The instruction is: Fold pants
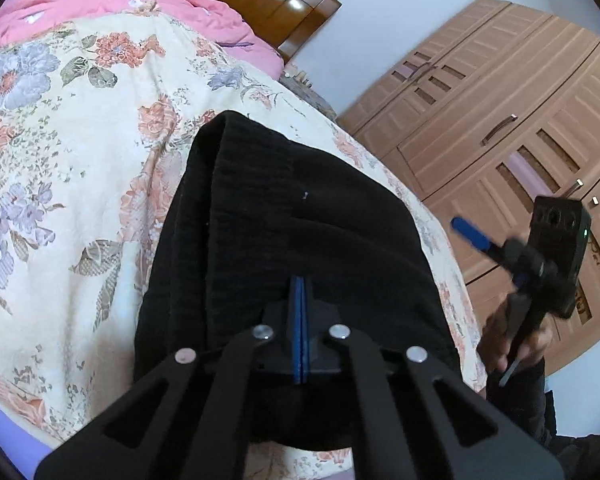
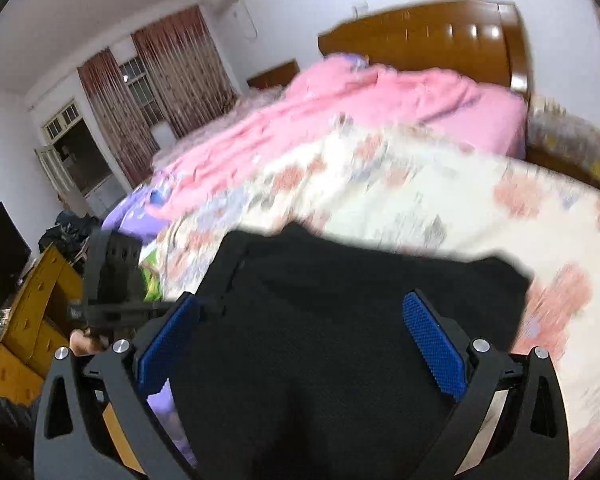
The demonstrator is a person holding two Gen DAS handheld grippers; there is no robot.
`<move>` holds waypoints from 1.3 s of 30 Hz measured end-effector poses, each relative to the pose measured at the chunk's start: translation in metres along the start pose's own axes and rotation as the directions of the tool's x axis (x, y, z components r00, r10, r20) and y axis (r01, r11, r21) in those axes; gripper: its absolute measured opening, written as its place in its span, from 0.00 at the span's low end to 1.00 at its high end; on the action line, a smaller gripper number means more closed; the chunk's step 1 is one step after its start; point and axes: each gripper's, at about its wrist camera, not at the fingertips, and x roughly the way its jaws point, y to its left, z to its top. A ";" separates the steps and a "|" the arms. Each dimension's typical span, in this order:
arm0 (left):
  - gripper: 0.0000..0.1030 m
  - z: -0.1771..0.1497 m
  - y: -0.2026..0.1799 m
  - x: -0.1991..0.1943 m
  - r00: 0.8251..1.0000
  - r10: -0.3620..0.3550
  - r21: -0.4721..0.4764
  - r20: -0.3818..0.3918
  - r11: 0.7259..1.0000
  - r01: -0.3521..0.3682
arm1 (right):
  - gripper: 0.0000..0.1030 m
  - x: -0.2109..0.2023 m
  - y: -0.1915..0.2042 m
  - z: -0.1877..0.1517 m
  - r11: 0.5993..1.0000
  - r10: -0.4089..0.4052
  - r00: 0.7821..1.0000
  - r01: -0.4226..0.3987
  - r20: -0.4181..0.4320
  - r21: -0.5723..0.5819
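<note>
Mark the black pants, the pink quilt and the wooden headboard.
black fabric pants [image 1: 300, 220]: left wrist view, middle of the folded cloth
pink quilt [image 2: 380, 100]: right wrist view, its rumpled top
glossy brown wooden headboard [image 2: 440, 36]: right wrist view, front panel

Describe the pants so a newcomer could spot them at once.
Start at the bed with the glossy brown headboard: a pink quilt lies nearest it, then a cream floral bedspread. The black pants lie on that bedspread, at its near end. They are the only plain dark fabric on the bed; everything around them is pale or patterned.
</note>
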 end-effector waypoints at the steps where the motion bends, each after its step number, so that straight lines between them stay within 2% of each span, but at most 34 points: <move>1: 0.02 -0.002 0.000 0.000 1.000 -0.003 0.003 0.005 1.000 0.003 | 0.96 0.000 -0.004 0.004 1.000 -0.023 1.000 0.023 0.003 0.009; 4: 0.02 -0.003 0.002 0.001 1.000 -0.016 -0.003 0.014 1.000 0.016 | 0.96 0.030 -0.024 0.008 0.996 0.029 0.996 -0.022 -0.080 0.091; 5: 0.02 -0.004 0.001 0.001 1.000 -0.017 -0.002 0.018 1.000 0.017 | 0.96 0.053 -0.033 0.006 0.996 -0.051 0.990 0.061 -0.133 0.072; 6: 0.02 -0.004 0.002 0.001 1.000 -0.018 0.000 0.022 1.000 0.018 | 0.96 0.075 -0.043 0.004 0.984 -0.159 0.967 0.173 -0.200 0.052; 7: 0.02 -0.004 0.002 0.001 1.000 -0.017 0.000 0.024 1.000 0.017 | 0.96 0.097 -0.056 0.000 0.961 -0.256 0.929 0.274 -0.268 0.034; 8: 0.02 -0.005 0.001 0.001 1.000 -0.018 -0.003 0.023 1.000 0.018 | 0.96 0.106 -0.066 -0.004 0.960 -0.249 0.927 0.274 -0.282 0.052; 9: 0.02 -0.006 0.000 0.001 1.000 -0.014 -0.002 0.025 1.000 0.014 | 0.95 0.101 -0.073 -0.004 0.965 -0.208 0.946 0.240 -0.247 0.107; 12: 0.02 -0.006 0.003 0.001 0.999 -0.028 -0.007 0.029 1.000 0.028 | 0.95 0.074 -0.070 0.003 0.955 -0.201 0.967 0.229 -0.155 0.189; 14: 0.02 -0.005 0.005 0.001 0.999 -0.044 -0.018 0.028 0.999 0.044 | 0.96 0.058 -0.050 0.006 0.969 -0.188 0.978 0.200 -0.090 0.147; 15: 0.02 -0.005 0.005 0.001 0.999 -0.046 -0.016 0.027 0.999 0.046 | 0.96 0.056 -0.044 0.009 0.973 -0.188 0.979 0.197 -0.085 0.122; 17: 0.02 -0.005 0.004 0.002 0.999 -0.040 -0.013 0.029 0.999 0.041 | 0.96 0.068 -0.035 0.010 0.981 -0.189 0.973 0.194 -0.130 0.023; 18: 0.02 -0.005 0.005 0.001 0.999 -0.040 -0.013 0.029 0.999 0.040 | 0.96 0.087 -0.034 0.005 0.970 -0.242 0.949 0.239 -0.201 -0.042; 19: 0.02 -0.005 0.005 0.002 0.999 -0.040 -0.014 0.028 0.999 0.041 | 0.96 0.111 -0.041 0.000 0.949 -0.316 0.908 0.304 -0.276 -0.083; 20: 0.02 -0.005 0.005 0.002 0.999 -0.040 -0.015 0.026 0.999 0.040 | 0.96 0.118 -0.050 -0.007 0.956 -0.293 0.906 0.287 -0.305 -0.064; 21: 0.02 -0.005 0.004 0.002 0.999 -0.029 -0.011 0.031 1.000 0.029 | 0.96 0.114 -0.063 -0.003 0.969 -0.234 0.932 0.247 -0.277 0.014; 23: 0.02 -0.006 0.003 0.001 0.999 -0.029 -0.004 0.035 1.000 0.029 | 0.96 0.108 -0.069 0.000 0.965 -0.229 0.939 0.254 -0.255 0.066; 25: 0.02 -0.006 0.005 0.000 0.999 -0.032 -0.014 0.033 0.999 0.033 | 0.96 0.101 -0.064 -0.003 0.955 -0.271 0.934 0.291 -0.233 0.058; 26: 0.02 -0.005 0.005 0.000 0.999 -0.032 -0.021 0.030 0.999 0.033 | 0.96 0.088 -0.057 -0.006 0.955 -0.267 0.943 0.286 -0.197 0.075; 27: 0.02 -0.004 0.001 -0.001 1.000 -0.012 -0.026 0.024 1.000 0.013 | 0.96 0.076 -0.053 -0.007 0.961 -0.243 0.956 0.260 -0.166 0.091; 29: 0.04 0.000 -0.014 -0.005 0.998 0.058 -0.013 0.014 0.998 -0.058 | 0.96 0.050 -0.046 -0.015 0.962 -0.243 0.963 0.255 -0.119 0.099; 30: 0.15 0.002 -0.021 -0.006 0.997 0.081 -0.005 0.015 0.997 -0.081 | 0.96 0.037 -0.039 -0.022 0.958 -0.264 0.959 0.273 -0.104 0.089; 31: 0.45 0.007 -0.039 -0.008 0.993 0.117 0.028 0.031 0.993 -0.118 | 0.96 0.026 -0.032 -0.029 0.954 -0.284 0.954 0.291 -0.091 0.077; 32: 0.65 0.010 -0.049 -0.009 0.989 0.141 0.057 0.046 0.988 -0.143 | 0.96 0.018 -0.026 -0.035 0.952 -0.294 0.952 0.300 -0.082 0.064; 33: 0.87 0.016 -0.069 -0.008 0.980 0.184 0.126 0.078 0.973 -0.193 | 0.96 0.011 -0.018 -0.042 0.952 -0.298 0.952 0.302 -0.074 0.048; 35: 0.88 0.030 -0.101 0.005 0.974 0.212 0.234 0.078 0.946 -0.225 | 0.96 0.004 0.004 -0.056 0.956 -0.292 0.954 0.293 -0.073 0.009; 38: 0.90 0.052 -0.122 0.035 0.975 0.224 0.278 0.008 0.936 -0.217 | 0.96 -0.001 0.026 -0.072 0.957 -0.290 0.953 0.287 -0.083 -0.051; 39: 0.91 0.061 -0.124 0.052 0.965 0.259 0.298 -0.029 0.924 -0.239 | 0.96 0.004 0.036 -0.078 0.954 -0.297 0.951 0.291 -0.090 -0.077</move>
